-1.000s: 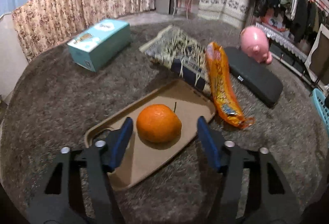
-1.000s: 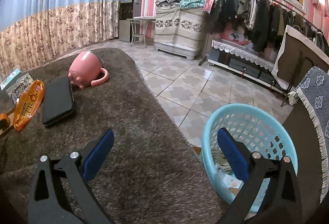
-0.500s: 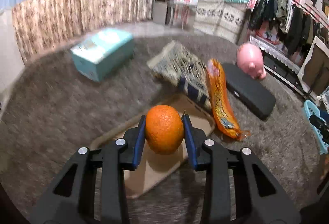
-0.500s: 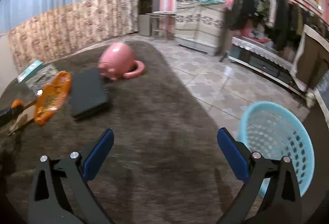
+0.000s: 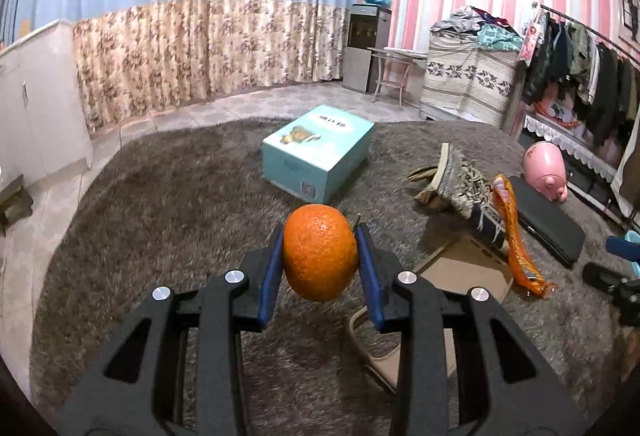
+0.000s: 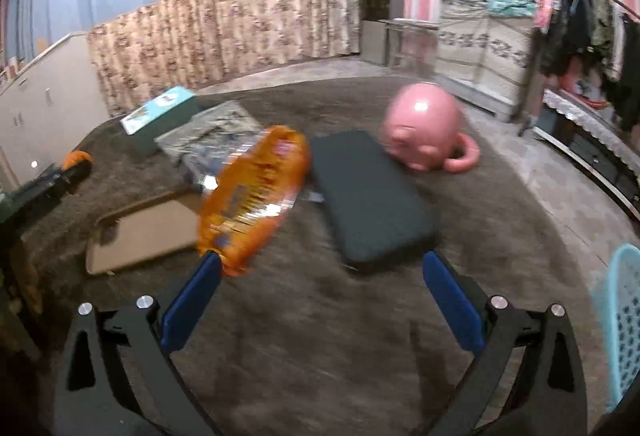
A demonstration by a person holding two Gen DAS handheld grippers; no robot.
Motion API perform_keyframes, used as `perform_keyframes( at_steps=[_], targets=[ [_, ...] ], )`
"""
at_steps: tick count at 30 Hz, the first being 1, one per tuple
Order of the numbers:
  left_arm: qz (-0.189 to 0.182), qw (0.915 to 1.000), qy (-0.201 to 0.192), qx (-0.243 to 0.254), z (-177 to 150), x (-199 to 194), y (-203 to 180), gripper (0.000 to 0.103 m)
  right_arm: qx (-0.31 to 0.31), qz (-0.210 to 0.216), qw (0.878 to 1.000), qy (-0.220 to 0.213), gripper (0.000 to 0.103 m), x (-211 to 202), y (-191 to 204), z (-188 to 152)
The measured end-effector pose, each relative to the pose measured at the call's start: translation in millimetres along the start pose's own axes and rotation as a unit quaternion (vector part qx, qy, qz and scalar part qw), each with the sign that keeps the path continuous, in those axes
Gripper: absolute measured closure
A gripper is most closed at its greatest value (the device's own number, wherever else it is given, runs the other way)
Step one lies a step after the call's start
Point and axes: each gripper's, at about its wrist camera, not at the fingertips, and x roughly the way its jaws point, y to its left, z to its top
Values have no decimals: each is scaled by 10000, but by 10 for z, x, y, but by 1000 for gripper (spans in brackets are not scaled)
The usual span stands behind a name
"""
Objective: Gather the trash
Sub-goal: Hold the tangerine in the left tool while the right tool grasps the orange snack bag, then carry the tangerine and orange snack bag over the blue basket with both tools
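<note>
My left gripper (image 5: 320, 268) is shut on an orange (image 5: 320, 252) and holds it in the air above the brown carpet, left of the tan tray (image 5: 460, 276). The orange also shows at the far left of the right wrist view (image 6: 77, 160). An orange snack wrapper (image 6: 254, 195) lies on the carpet between the tray (image 6: 148, 232) and a black flat case (image 6: 370, 191); it also shows in the left wrist view (image 5: 514, 232). My right gripper (image 6: 320, 292) is open and empty, low over the carpet just in front of the wrapper. A light blue basket (image 6: 618, 328) stands at the right edge.
A teal box (image 5: 318, 151) and a patterned fringed cloth (image 5: 460, 175) lie on the carpet behind the tray. A pink piggy-shaped pot (image 6: 424, 125) lies behind the black case. Tiled floor, a clothes rack and furniture surround the carpet.
My left gripper closed on the orange and lifted it off the tray, swinging left. My right gripper swung left from the basket toward the orange wrapper, staying open.
</note>
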Motion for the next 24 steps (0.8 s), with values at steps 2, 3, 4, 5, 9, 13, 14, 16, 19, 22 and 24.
perform_keyframes(
  at_steps=[2,3,4,5,9,13,14,16,19,22,24],
  targets=[
    [-28,10000,-22,-55,-5,3,20,69,-143,74,9998,90,6,132,134,29],
    [-58,9999,-54,-101,-3,-5,32,69,-196,100,9996,161,6,214,204,44],
    [-78,9999,-66,-136,1,-8,52,69,-207,142,9994,235,7,285,261,56],
    [-117,9997,-74,-199,-1,-7,78,69,-198,169,9993,278,13,330,298,58],
    [-197,9993,-61,-323,-24,1,129,69,-199,270,9980,539,32,520,388,76],
    [-197,9993,-66,-297,-31,-2,114,69,-199,334,9970,671,43,587,374,-4],
    [-196,9994,-66,-277,-30,-2,110,69,-157,332,9971,665,48,588,351,-5],
    [-176,9996,-85,-209,-31,-5,92,69,5,379,9970,669,53,606,282,-4],
    [-175,9997,-112,-149,-30,-19,67,69,46,422,9970,643,67,641,275,-2],
    [-177,9997,-120,-135,-30,-21,58,69,206,498,9971,546,78,620,212,-2],
    [-174,9997,-127,-140,-29,-19,53,69,348,563,9970,401,88,551,155,4]
  ],
)
